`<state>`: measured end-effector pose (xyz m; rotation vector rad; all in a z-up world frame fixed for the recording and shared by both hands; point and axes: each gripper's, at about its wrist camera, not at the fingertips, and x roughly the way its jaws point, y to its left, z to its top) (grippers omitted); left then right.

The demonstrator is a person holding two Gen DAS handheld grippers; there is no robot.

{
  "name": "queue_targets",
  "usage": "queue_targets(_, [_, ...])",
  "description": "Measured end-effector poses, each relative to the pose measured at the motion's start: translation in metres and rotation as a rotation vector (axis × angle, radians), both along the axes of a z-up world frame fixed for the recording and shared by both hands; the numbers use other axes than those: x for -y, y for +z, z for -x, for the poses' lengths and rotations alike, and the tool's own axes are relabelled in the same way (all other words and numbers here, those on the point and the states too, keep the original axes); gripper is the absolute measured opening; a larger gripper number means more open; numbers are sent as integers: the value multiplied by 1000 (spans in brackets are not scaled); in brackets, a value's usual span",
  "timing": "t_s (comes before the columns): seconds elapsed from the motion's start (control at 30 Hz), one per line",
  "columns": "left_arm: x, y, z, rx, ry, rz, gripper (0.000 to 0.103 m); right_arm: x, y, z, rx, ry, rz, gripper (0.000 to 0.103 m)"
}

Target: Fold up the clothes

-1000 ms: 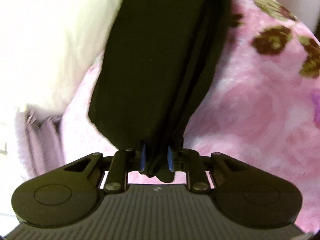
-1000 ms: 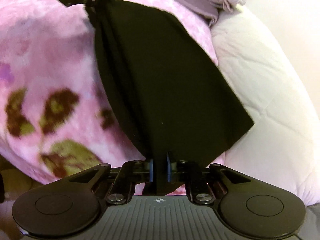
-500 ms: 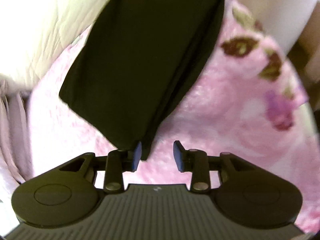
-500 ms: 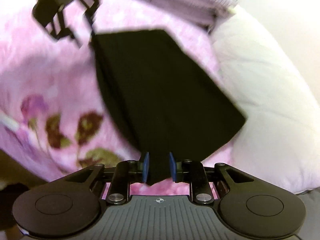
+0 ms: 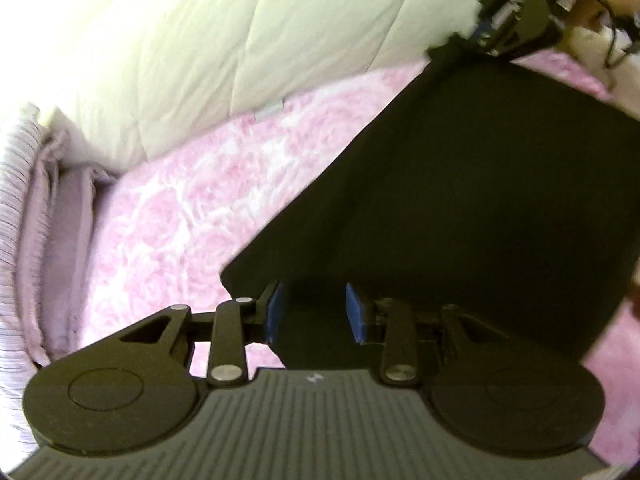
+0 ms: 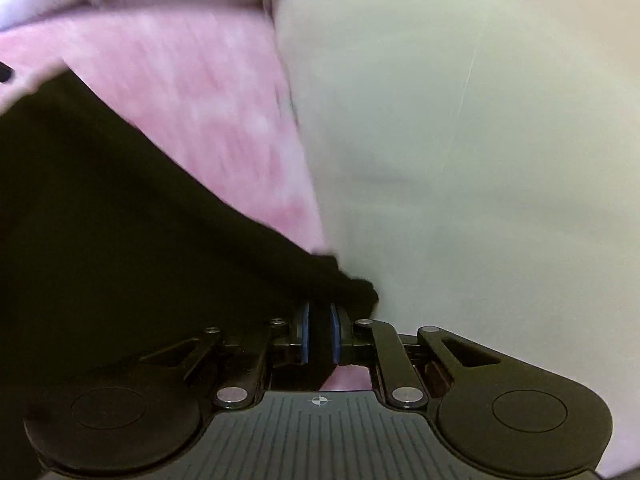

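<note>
Left tongs (image 5: 312, 312) agape and empty, right tongs (image 6: 320, 332) pinching black garment (image 5: 460, 208) (folds lost in darkness)

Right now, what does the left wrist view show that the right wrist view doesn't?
Only the left wrist view shows the open left claw over the black garment's near corner, the folded lilac clothes and the right claw at the far corner. Only the right wrist view shows the right claw's pads pinching that corner. Both show the pink blanket and the white quilt.
</note>
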<state>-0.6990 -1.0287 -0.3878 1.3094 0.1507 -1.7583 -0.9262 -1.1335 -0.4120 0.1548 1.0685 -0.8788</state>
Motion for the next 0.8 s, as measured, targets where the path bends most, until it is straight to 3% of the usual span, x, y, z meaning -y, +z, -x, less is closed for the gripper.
queue_targets(0.2, [25,-1,-13,-73,93,-33,30,-3,1,13,33,6,4,10])
queue_targets(0.33, [48,-19,-25,-126,192,-96,24,-4,7,15,39,-14,4,10])
queue_targets(0.43, [55,-31,-25,-112,191,-104,23,-14,11,14,55,-31,3,11])
queue_targets(0.57, [50,-21,-31,-128,192,-96,23,-31,19,10,81,-28,22,11])
queue_targets(0.7, [40,15,-47,-248,249,-44,23,-43,34,3,149,7,44,11])
queue_targets(0.8, [51,15,-46,-293,259,-62,23,-51,38,-17,192,68,38,11])
